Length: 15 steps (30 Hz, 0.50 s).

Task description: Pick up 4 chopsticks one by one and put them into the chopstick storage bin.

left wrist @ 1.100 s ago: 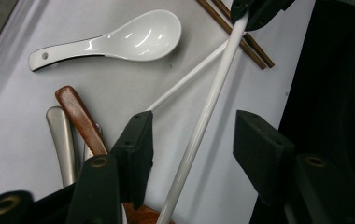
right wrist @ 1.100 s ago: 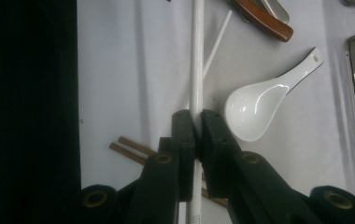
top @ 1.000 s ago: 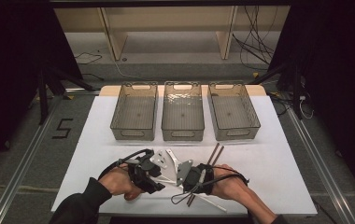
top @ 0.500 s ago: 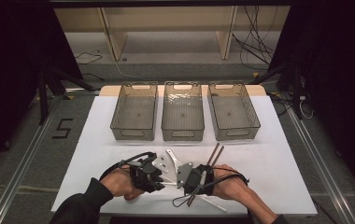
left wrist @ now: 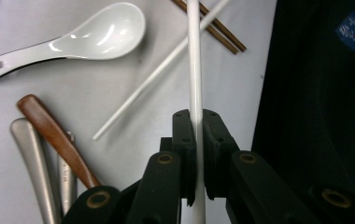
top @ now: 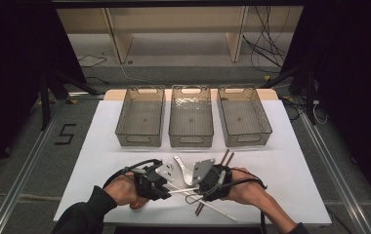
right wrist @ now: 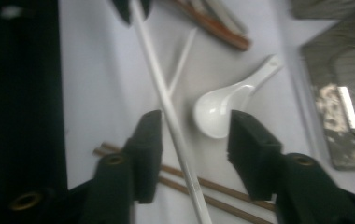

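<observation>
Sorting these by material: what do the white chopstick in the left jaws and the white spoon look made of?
White chopstick: probably plastic or melamine; smooth, uniform, faintly glossy. White spoon: likely glazed ceramic, perhaps melamine; bright highlights across its bowl.

Three bins [top: 191, 117] wall the far side; cutlery clutters the near middle; table [top: 296, 170] flanks lie open.

Glossy white ceramic spoon [left wrist: 87, 37], smooth white chopstick [left wrist: 194, 60]

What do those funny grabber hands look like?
Both the left gripper and right gripper are chunky and black, each with a grey three-cornered plate on top and a trailing black cable. Brass-coloured rivets dot the jaws. The person wears dark sleeves.
</observation>
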Motion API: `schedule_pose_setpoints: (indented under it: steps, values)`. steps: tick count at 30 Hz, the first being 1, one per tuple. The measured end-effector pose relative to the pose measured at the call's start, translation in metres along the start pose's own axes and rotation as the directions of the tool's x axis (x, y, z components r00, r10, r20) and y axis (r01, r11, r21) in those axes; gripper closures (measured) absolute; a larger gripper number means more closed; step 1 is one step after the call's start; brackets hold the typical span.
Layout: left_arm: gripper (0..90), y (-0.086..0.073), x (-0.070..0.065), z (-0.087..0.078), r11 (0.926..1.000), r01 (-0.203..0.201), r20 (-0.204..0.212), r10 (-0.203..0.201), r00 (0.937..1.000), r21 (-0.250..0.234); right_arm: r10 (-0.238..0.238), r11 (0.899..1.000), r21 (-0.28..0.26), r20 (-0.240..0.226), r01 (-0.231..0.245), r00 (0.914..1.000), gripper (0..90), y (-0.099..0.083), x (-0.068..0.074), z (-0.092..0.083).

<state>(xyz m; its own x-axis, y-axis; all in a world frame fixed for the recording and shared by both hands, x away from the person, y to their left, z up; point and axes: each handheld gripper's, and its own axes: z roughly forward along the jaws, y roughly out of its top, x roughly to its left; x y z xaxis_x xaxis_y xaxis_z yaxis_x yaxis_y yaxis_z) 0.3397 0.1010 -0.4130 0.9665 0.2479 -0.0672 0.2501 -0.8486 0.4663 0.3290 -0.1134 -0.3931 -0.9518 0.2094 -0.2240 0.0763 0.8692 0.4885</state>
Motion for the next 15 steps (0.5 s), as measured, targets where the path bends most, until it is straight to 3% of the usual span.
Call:
schedule_pose_setpoints:
  steps: [3,7,11,15]
  values:
    - [85.0,-0.004,0.007,-0.002,0.9985,0.053,-0.044,-0.054,0.9976,-0.013,0.111,0.992,-0.063,0.027,-0.109,0.9935,42.3,-0.004,-0.008,-0.008]
    - [85.0,-0.007,0.017,-0.011,0.9901,0.126,-0.07,-0.13,0.9891,-0.063,0.216,0.974,-0.084,0.04,-0.212,0.9755,36.1,-0.013,-0.011,-0.014]
    - [85.0,-0.011,0.027,-0.02,0.9711,0.201,-0.098,-0.214,0.9719,-0.129,0.284,0.959,-0.038,0.055,-0.282,0.9572,33.5,-0.028,-0.01,-0.009]
    - [85.0,-0.014,0.035,-0.029,0.9487,0.256,-0.114,-0.28,0.9533,-0.185,0.354,0.935,-0.027,0.044,-0.354,0.9341,31.9,-0.044,-0.008,-0.007]
